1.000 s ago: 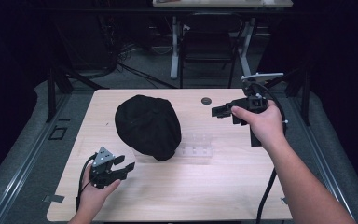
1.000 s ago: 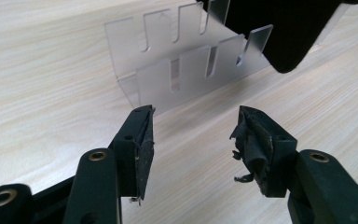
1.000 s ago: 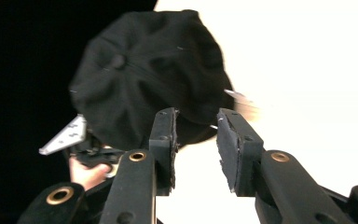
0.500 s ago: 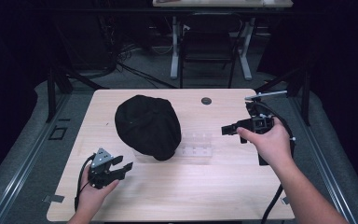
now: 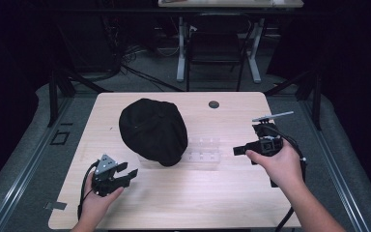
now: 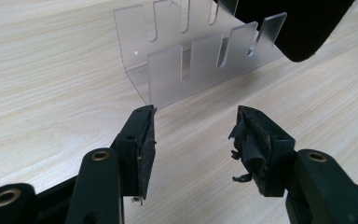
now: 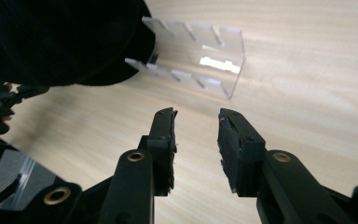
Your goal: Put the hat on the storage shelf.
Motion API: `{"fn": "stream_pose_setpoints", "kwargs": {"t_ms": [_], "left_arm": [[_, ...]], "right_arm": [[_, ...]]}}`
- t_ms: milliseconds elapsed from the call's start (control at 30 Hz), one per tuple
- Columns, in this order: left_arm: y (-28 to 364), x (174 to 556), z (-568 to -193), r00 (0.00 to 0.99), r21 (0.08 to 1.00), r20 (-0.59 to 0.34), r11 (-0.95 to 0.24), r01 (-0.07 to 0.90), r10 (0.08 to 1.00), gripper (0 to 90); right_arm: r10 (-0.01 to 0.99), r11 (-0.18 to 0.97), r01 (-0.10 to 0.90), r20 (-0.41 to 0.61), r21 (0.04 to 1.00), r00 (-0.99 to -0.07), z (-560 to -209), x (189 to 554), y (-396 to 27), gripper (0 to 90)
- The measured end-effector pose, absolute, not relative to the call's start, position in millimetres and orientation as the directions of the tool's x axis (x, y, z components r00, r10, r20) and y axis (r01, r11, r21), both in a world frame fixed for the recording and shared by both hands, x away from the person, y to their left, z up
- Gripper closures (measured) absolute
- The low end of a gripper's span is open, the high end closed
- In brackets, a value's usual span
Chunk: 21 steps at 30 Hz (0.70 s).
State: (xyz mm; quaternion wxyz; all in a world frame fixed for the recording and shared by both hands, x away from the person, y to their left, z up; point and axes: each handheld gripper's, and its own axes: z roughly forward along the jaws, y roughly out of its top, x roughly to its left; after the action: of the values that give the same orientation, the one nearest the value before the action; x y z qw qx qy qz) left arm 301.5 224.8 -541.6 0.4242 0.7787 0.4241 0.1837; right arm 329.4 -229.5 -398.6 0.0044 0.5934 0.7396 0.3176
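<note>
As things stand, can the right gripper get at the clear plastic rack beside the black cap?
Probably yes. The right gripper has open, empty jaws aimed at the clear rack, with bare table between them. The black cap overlaps the rack's far end, but the near end is free.

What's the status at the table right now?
Both grippers open, empty: left gripper, right gripper. Clear slotted rack between them, untouched. Black cap lies over its left end.
</note>
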Motion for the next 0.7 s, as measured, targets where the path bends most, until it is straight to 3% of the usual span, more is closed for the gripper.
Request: {"fn": "stream_pose_setpoints", "kwargs": {"t_ms": [700], "left_arm": [[223,302,-545,0.574,0.817,-0.074,-0.281,0.504,0.816,48.0]], "right_arm": [[0.896,0.075,0.860,0.344,0.504,-0.280,-472,306,-233,64.8]]}}
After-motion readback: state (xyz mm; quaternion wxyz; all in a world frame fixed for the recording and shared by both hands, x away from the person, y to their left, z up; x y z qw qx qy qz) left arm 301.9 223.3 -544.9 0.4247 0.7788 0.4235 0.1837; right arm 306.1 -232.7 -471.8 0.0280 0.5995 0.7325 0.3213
